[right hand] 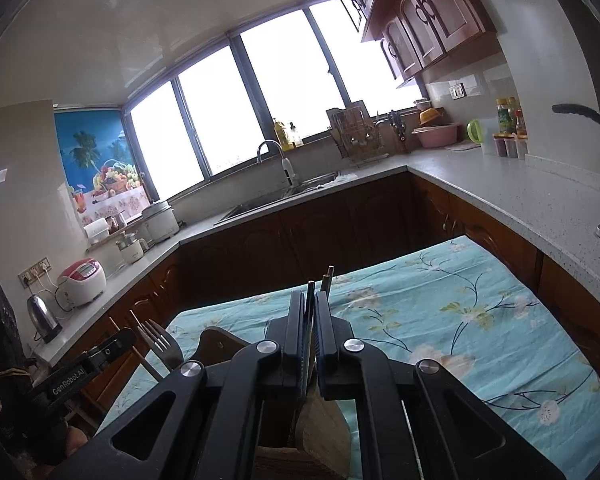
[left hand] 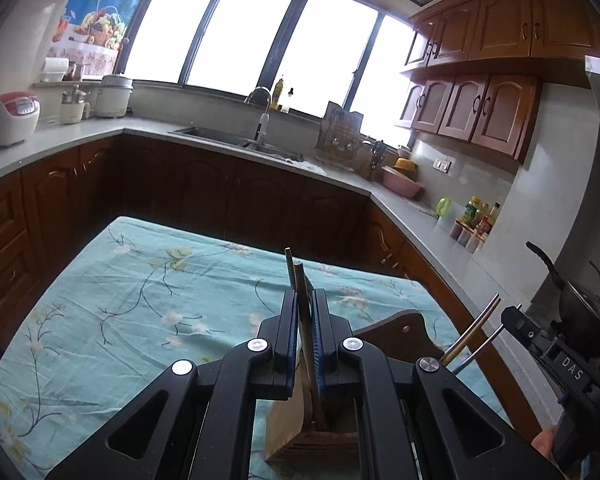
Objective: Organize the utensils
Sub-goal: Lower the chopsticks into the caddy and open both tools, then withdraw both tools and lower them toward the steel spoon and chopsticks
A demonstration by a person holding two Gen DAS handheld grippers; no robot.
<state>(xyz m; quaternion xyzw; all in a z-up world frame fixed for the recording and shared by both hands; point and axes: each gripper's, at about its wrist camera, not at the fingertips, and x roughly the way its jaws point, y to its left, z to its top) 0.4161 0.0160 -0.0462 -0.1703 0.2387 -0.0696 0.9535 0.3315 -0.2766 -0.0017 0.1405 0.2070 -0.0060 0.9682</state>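
Two slim chopsticks (left hand: pixel 296 280), one grey metal and one pale wood-toned, stand nearly upright between my left gripper (left hand: pixel 305 312) jaws, which are pinched almost fully together on them; the sticks poke out past the fingertips and run back down toward a light wooden utensil holder (left hand: pixel 300 432) sitting directly beneath the jaws on the turquoise floral tablecloth (left hand: pixel 140 300).

My right gripper (right hand: pixel 310 312) is likewise closed to a narrow slit on another pair of thin sticks (right hand: pixel 327 278), dark metal at the tips, with what I take to be the same wooden holder (right hand: pixel 324 432) below its jaws. Off to the left of those jaws, in the right wrist view, a silver metal fork (right hand: pixel 162 344) and a thin pale stick stand up beside the other gripper's body.

I judge these sticks to be light, stiff and smooth, so they should slip or scissor apart easily if my pinch loosens unevenly. Holding them around mid-length, as now, keeps both parallel; a hold near the tips would let them pivot. The fork looks heavier at the tines, so I would take it on the flat handle. I cannot tell which compartment each pair sits over.
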